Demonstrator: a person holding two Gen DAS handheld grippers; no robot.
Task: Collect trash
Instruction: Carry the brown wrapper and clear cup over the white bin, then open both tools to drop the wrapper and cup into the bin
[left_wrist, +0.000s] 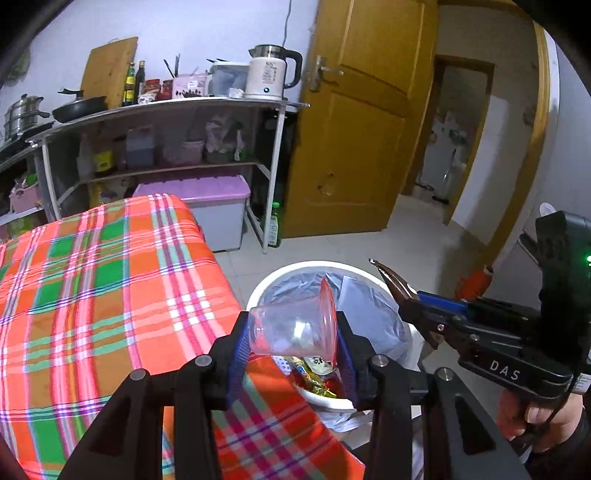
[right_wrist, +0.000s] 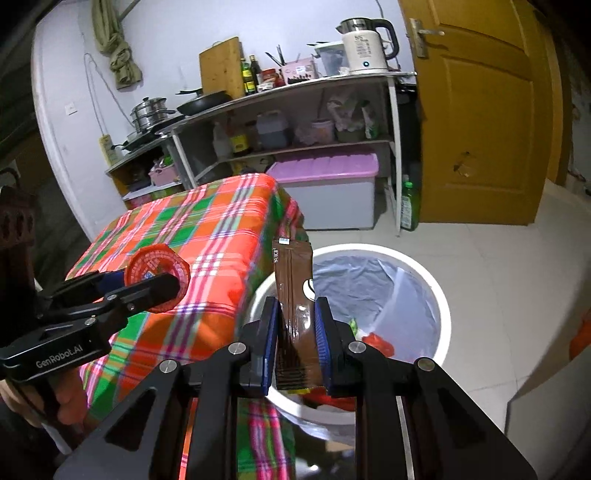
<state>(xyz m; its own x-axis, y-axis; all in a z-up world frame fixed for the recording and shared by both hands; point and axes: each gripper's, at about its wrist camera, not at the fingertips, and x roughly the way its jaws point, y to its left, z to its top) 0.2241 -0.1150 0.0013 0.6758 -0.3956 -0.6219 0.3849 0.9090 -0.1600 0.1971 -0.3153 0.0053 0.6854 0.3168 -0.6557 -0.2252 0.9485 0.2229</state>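
Note:
My left gripper (left_wrist: 291, 332) is shut on a clear plastic cup with a red lid (left_wrist: 295, 325), held on its side at the table's edge, just over the near rim of the white trash bin (left_wrist: 314, 267). The cup also shows in the right wrist view (right_wrist: 159, 275) with the left gripper (right_wrist: 147, 284) over the tablecloth. My right gripper (right_wrist: 295, 325) is shut on a brown sachet (right_wrist: 295, 295), held upright over the bin's (right_wrist: 436, 295) left rim. It shows in the left wrist view (left_wrist: 402, 291) to the right of the bin. The bin has a clear liner and wrappers inside.
A table with an orange, green and pink plaid cloth (left_wrist: 103, 288) stands left of the bin. Behind it are metal shelves (left_wrist: 177, 110) with a kettle, pans and bottles, a lilac-lidded storage box (left_wrist: 207, 195), a green bottle (left_wrist: 273, 225) and a yellow door (left_wrist: 362, 122).

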